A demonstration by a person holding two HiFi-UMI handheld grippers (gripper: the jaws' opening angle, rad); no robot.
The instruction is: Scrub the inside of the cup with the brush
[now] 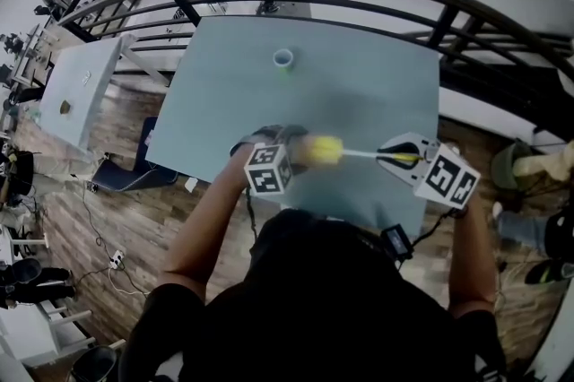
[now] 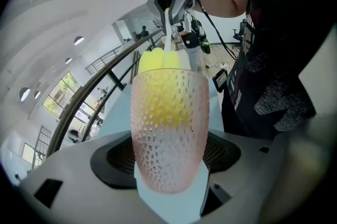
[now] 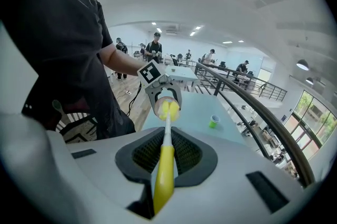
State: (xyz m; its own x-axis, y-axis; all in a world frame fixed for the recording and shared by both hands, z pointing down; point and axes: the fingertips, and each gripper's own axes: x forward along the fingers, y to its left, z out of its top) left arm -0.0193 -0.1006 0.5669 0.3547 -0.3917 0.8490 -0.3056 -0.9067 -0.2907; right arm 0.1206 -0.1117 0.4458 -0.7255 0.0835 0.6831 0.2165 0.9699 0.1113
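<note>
One cup (image 2: 169, 128) between left tongs (image 2: 168, 168); brush (image 3: 164, 165) inside

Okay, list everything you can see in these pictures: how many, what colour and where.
Dimpled translucent plastic cup: one, pinkish, held in mid-air at the near side.
Sponge-headed brush: one, yellow with a white shaft, sponge head partly inside that cup.
Small cup: one, green, standing alone towards the table's far edge.
Table: one, pale blue, in front of the person.
Railing: one, black, beyond the table.
Left gripper: one, light grey, jaws shut on the dimpled cup.
Right gripper: one, light grey, jaws shut on the brush's yellow handle.
</note>
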